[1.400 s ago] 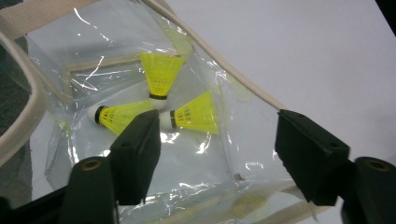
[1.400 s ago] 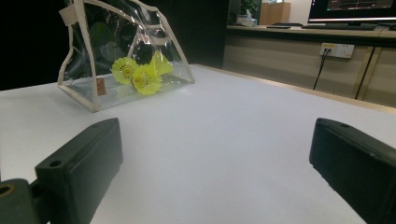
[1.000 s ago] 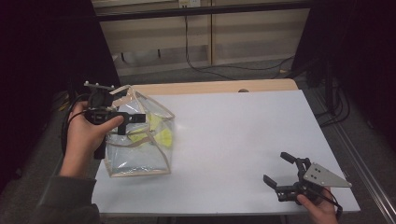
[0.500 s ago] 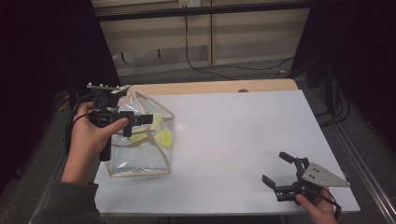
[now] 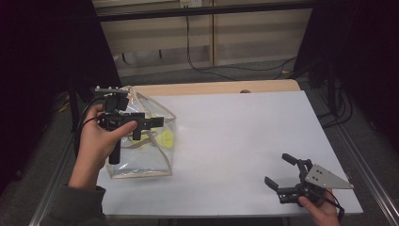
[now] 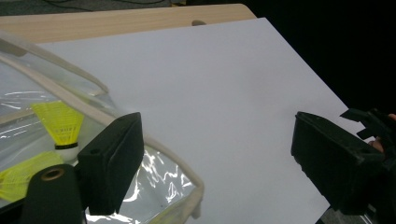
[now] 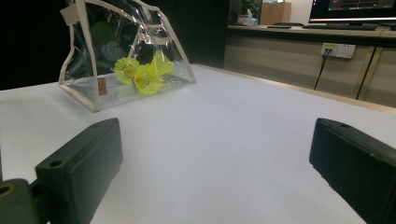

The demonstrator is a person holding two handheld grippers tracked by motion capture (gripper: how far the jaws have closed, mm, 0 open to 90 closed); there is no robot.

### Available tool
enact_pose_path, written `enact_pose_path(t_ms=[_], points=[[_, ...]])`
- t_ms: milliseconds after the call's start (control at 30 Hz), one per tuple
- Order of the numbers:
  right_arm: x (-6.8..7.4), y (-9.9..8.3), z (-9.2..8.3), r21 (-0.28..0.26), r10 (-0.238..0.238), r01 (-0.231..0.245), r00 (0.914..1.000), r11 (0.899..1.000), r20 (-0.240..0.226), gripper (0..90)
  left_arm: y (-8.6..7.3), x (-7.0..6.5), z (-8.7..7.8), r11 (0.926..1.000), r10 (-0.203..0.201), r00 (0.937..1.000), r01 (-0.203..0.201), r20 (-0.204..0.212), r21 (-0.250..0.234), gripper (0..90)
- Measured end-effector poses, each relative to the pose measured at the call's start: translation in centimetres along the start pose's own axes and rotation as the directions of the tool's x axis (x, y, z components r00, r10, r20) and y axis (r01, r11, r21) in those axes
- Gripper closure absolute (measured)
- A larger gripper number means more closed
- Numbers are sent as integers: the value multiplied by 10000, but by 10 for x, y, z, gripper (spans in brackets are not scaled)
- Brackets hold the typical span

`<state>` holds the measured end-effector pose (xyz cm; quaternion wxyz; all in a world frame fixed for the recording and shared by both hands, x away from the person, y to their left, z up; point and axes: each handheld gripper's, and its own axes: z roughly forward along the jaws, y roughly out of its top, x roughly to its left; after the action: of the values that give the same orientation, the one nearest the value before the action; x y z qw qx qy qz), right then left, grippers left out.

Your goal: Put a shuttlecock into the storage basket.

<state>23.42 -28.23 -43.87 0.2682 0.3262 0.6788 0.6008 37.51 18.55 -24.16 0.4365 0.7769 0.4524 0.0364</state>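
A clear plastic bag [image 5: 141, 157] with beige trim stands at the left of the white table [image 5: 244, 127]. Yellow shuttlecocks [image 5: 165, 138] lie inside it. A hand holds my left gripper [image 5: 149, 126] just above the bag's open top, jaws open with nothing between them. In the left gripper view its [image 6: 215, 163] left jaw hangs over the bag's rim [image 6: 154, 144], beside a shuttlecock [image 6: 58, 121]. My right gripper [image 5: 278, 170] rests open at the near right corner, far from the bag. The right gripper view shows it [image 7: 215, 163] facing the bag [image 7: 91, 91] and shuttlecocks [image 7: 140, 74] across bare tabletop.
A wooden strip [image 5: 211, 88] runs along the table's far edge, with a small notch [image 5: 244, 91] in it. Cables [image 5: 207, 70] lie on the floor behind. A metal rail [image 5: 362, 160] borders the right side.
The left hand and its gripper have shifted a little to the right over the bag's top. The right gripper has stayed where it was.
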Motion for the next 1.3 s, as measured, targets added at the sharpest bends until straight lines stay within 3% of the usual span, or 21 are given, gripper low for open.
enact_pose_path(t_ms=[467,667,1300], points=[[0,0,0,8,29,-29,10000,10000,21,28,0,-20,10,9984,531,9963,-516,677,-227,168],[-1,0,-1,-3,-25,25,10000,10000,32,28,-3,-28,15,9975,666,9919,-636,1077,-307,166],[0,-1,-2,22,2,-2,10000,10000,48,28,-20,-41,33,9956,936,9800,-911,1755,-223,155]])
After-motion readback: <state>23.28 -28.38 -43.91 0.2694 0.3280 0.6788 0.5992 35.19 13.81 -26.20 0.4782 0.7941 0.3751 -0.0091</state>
